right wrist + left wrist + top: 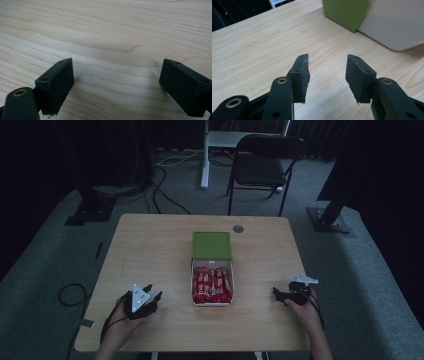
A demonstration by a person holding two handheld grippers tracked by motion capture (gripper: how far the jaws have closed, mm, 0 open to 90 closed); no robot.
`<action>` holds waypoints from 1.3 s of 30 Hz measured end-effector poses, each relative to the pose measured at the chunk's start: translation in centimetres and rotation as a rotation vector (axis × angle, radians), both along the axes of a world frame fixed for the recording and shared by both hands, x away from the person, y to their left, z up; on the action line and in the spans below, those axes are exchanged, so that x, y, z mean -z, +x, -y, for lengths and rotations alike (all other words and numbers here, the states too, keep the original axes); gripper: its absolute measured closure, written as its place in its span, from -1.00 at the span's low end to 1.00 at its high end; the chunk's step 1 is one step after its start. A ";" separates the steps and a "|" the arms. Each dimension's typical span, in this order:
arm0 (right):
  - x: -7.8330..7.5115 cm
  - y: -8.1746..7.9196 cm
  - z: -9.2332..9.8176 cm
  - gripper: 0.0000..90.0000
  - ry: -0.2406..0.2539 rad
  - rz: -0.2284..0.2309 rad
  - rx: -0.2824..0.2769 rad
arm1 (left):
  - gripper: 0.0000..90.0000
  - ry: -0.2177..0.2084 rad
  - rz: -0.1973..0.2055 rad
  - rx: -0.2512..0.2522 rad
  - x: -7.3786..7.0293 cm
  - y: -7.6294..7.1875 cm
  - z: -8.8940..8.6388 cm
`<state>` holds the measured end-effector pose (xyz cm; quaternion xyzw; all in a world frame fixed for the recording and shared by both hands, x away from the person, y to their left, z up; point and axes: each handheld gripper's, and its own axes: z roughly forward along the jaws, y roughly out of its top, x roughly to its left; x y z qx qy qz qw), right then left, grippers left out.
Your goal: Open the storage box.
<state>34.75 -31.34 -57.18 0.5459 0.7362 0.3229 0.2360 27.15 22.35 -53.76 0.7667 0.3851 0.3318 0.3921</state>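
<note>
A white box (212,283) packed with several red packets (212,285) sits mid-table, and its green lid (212,245) lies just behind it. My left gripper (152,295) rests on the wood to the box's left, open with nothing between the fingers. In the left gripper view the left gripper (327,65) has bare wood in its gap, with the green lid (345,12) and the box's white wall (397,22) at the upper right. My right gripper (277,292) sits to the box's right near the table's edge. The right gripper (116,75) stands wide open over bare wood.
The wooden table (150,250) has a round cable hole (238,228) near its far edge. A black folding chair (265,162) and a white desk leg (205,155) stand beyond it. Cables (72,295) lie on the grey carpet at the left.
</note>
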 end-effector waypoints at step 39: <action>0.0 0.0 0.0 -0.74 0.000 0.000 0.000 | -0.96 -0.224 -0.101 -0.327 1.1 2.3 -4.9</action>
